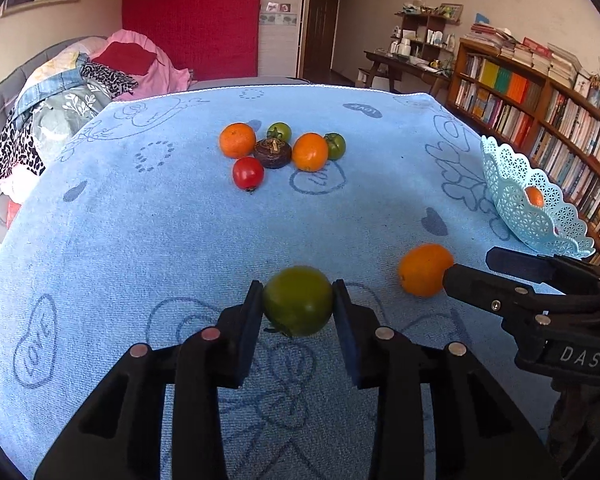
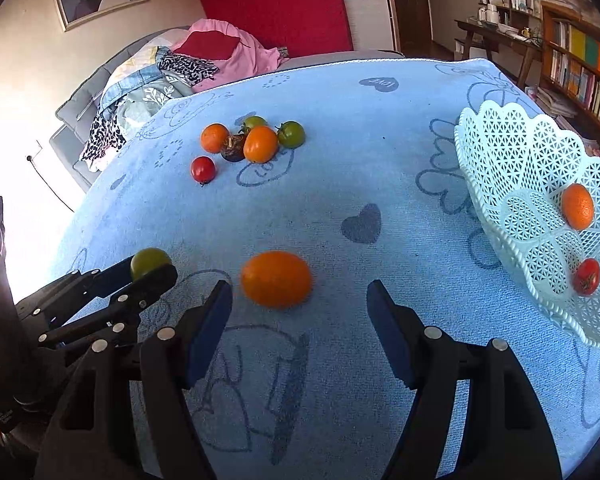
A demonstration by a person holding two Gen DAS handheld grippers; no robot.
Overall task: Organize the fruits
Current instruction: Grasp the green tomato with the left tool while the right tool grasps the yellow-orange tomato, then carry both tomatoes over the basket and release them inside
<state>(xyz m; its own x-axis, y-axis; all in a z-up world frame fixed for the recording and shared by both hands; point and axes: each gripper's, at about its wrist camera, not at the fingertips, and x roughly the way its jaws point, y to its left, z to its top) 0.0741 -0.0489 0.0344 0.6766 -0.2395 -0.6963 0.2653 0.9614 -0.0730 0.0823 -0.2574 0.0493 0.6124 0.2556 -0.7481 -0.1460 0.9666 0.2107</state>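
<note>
Nubby terry towel (image 1: 140, 240); glossy perforated plastic basket (image 2: 512, 184).

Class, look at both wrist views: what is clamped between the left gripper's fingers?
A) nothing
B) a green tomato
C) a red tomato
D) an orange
B: in the left wrist view, the left gripper has both fingers pressed against the sides of the green tomato, while the right gripper stands open around the nearby orange.

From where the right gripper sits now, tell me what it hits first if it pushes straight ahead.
The right gripper, jaws open, would first meet the loose orange just ahead between its fingers. Depth is hard to judge, but nothing lies nearer.
</note>
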